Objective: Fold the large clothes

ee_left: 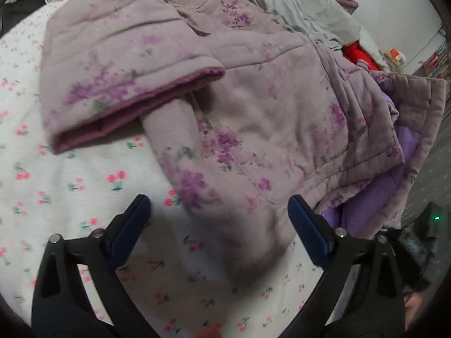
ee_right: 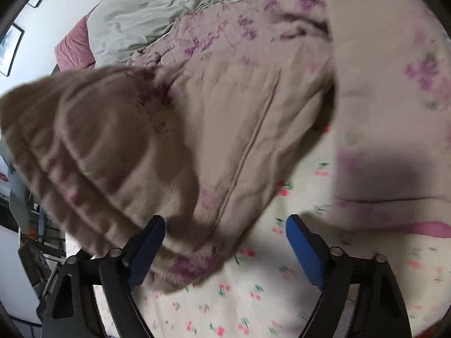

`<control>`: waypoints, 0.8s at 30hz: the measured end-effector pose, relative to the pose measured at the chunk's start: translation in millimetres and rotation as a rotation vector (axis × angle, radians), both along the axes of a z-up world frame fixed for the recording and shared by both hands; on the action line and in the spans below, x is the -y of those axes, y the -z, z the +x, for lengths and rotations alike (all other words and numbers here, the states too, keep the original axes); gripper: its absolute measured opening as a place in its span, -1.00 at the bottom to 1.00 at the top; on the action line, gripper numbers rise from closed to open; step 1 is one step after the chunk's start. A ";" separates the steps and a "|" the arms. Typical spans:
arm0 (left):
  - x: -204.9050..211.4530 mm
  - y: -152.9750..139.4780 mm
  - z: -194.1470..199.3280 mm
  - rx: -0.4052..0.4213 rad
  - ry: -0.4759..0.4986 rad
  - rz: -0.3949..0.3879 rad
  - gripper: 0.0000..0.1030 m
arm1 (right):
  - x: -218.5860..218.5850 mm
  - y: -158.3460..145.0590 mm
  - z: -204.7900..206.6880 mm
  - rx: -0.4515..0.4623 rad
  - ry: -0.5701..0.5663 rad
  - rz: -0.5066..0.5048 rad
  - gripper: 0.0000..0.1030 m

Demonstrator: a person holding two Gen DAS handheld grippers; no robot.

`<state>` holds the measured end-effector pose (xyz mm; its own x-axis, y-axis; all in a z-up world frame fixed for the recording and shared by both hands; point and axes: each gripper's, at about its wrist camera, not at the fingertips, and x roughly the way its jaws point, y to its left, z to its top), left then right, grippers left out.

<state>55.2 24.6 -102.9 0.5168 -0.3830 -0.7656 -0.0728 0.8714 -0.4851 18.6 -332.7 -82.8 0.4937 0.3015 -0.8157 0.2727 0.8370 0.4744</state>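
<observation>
A bed is seen in both views, covered by a white sheet printed with small red cherries (ee_left: 84, 186) that fills the near half of each picture. Farther back, a crumpled pale grey-green duvet (ee_left: 296, 8) is heaped along the bed, and a bright red cloth (ee_left: 356, 53) is glimpsed beside it. A white wall with a dark-framed picture (ee_right: 11, 48) is shown at the edge of the right wrist view, and shelves of coloured items (ee_left: 435, 62) are made out at the far right of the left wrist view, too small to identify.

A large padded mauve jacket with purple floral print (ee_left: 253, 107) is spread on the sheet. In the left wrist view its long axis is seen running from the near centre towards the upper middle, with the collar end away from the camera. One sleeve with a darker plum cuff (ee_left: 135, 107) is laid across towards the left, its opening facing the near left. At the right, a quilted edge is turned back so that a violet lining (ee_left: 375, 197) is exposed.

The left gripper (ee_left: 218, 208) is held above the jacket's near hem, its blue-padded fingers (ee_left: 132, 222) spread wide with nothing between them. The right gripper (ee_right: 225, 231) is likewise spread; folded jacket fabric is seen lying against its left finger, but it is not pinched.
</observation>
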 end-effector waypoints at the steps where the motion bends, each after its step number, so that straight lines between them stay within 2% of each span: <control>1: 1.8 3.7 1.0 0.003 0.005 -0.024 0.80 | -3.4 6.9 3.3 0.006 0.000 0.015 0.60; 5: 12.7 18.2 5.7 0.022 0.031 -0.103 0.62 | -12.4 24.6 11.5 0.096 0.043 0.093 0.59; 6: 14.4 18.6 6.6 0.028 0.031 -0.119 0.46 | -13.5 26.8 12.7 0.117 0.061 0.113 0.57; 7: 15.1 19.9 8.0 0.023 0.026 -0.131 0.15 | -15.7 27.1 14.0 0.136 0.074 0.120 0.49; 8: 15.3 21.4 9.3 0.008 0.019 -0.140 -0.04 | -17.7 27.5 14.7 0.139 0.060 0.130 -0.01; 9: 15.2 23.8 10.8 -0.019 0.014 -0.151 -0.34 | -19.1 28.4 16.6 0.128 0.042 0.152 -0.52; 10: 13.5 22.7 10.1 -0.031 0.010 -0.167 -0.46 | -19.1 28.9 17.5 0.096 0.032 0.188 -0.54; 12: 8.8 13.2 7.0 -0.039 0.008 -0.167 -0.64 | -16.8 19.2 15.6 0.083 0.023 0.183 -0.67; 16: -9.7 -26.6 -4.4 -0.018 0.028 -0.124 -0.70 | -2.3 -22.1 6.4 0.085 -0.025 0.129 -0.72; 21: -60.1 -81.3 -22.6 0.036 0.014 -0.074 -0.73 | 20.8 -79.0 -11.8 0.138 -0.072 0.047 -0.74; 24: -83.8 -99.1 -30.9 0.034 0.019 -0.068 -0.74 | 38.7 -112.6 -16.2 0.154 -0.087 -0.007 -0.74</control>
